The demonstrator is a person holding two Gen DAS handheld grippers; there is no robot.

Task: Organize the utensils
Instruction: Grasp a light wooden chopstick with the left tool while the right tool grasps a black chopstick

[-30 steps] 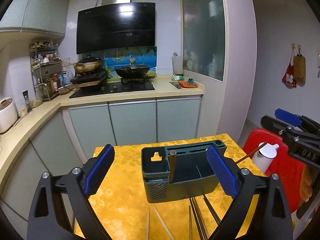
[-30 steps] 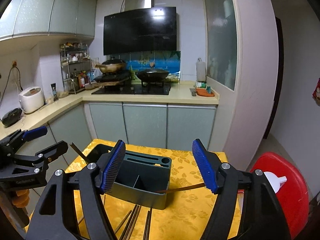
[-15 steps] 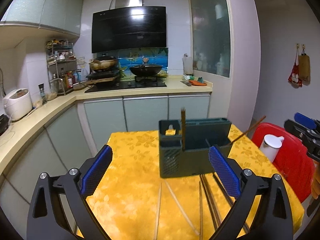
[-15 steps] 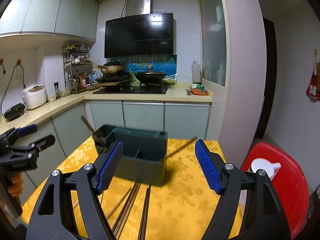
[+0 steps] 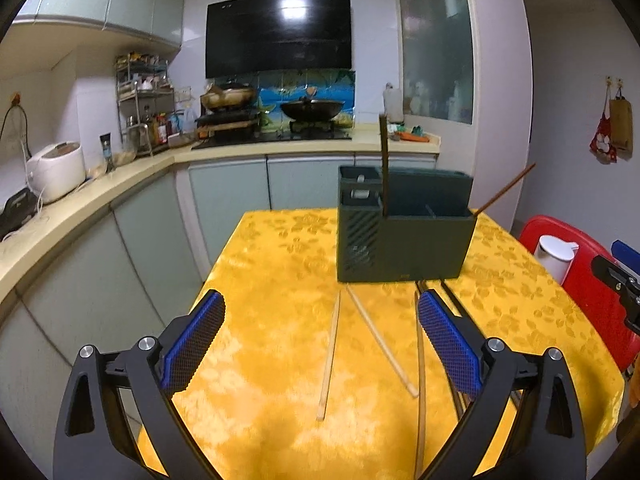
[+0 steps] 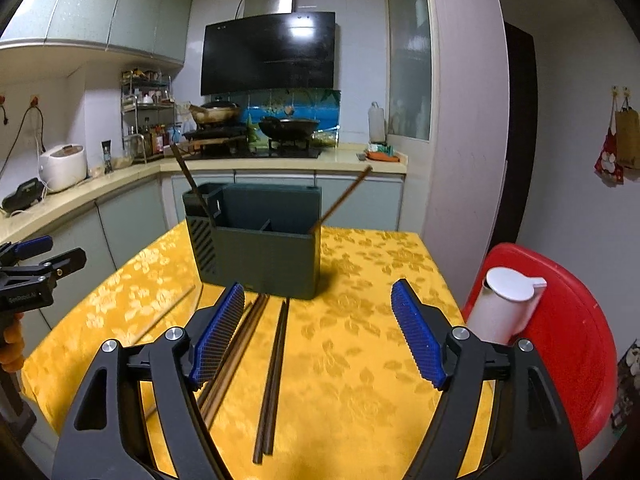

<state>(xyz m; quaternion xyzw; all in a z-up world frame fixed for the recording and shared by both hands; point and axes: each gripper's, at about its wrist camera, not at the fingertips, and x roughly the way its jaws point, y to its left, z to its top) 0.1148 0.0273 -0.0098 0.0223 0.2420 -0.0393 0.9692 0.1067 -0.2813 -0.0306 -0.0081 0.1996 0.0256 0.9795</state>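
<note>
Both tools are held wide apart in the jaws and nothing is gripped. Between the pads of the right gripper, whose jaws have just been opening, only bare yellow cloth is seen; a dark chopstick pair lies just inside its left pad, and a browner bundle runs under that pad. The left gripper is spread over two pale chopsticks lying splayed on the cloth, with a third beside its right pad.

Ahead of both tools stands the dark green utensil holder, with one chopstick upright in it and another leaning out at its far corner.

The step in hand is judged to be a reach for loose chopsticks. One stick or one aligned pair should be centred between the pads, the fingertips brought low to the table, and closing delayed until the pads straddle it squarely. The splayed pale sticks are best taken one at a time.
</note>
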